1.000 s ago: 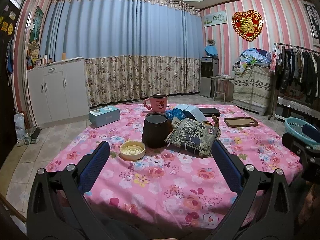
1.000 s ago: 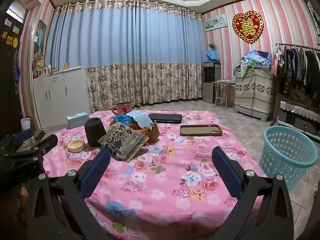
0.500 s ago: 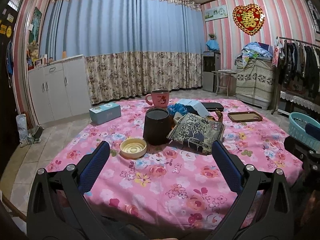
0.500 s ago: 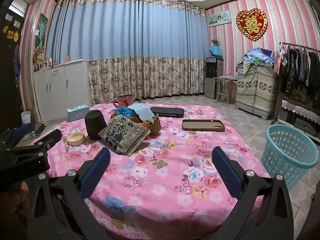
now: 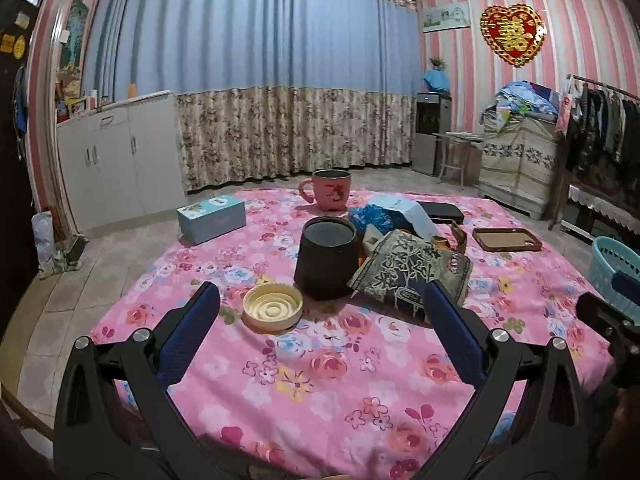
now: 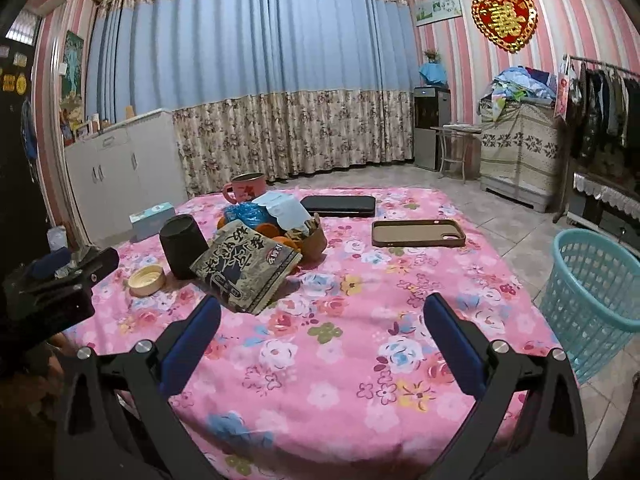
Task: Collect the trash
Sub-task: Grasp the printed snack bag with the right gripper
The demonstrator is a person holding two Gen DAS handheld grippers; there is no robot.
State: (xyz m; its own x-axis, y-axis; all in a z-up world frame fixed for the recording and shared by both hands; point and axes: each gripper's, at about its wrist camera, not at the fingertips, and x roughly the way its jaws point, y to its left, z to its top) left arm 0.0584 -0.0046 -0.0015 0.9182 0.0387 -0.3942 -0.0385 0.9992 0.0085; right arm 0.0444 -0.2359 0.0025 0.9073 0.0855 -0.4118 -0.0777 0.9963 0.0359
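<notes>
Trash I see on the bench, and the bin beside it.

A crumpled dark snack bag (image 6: 245, 271) leans tilted against a brown basket (image 6: 316, 240), touching the black cup (image 6: 182, 246). A cream lid (image 5: 273, 307) lies open side up just before that cup. A teal laundry-style basket (image 6: 592, 300) stands on the floor to my right.

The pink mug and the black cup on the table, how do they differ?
The pink mug stands mouth up, while the black cup sits upside down, flat base on top. The pink mug has a side handle and a flower print; the black cup is plain with no visible handle. Both stand on the floral tablecloth.
</notes>
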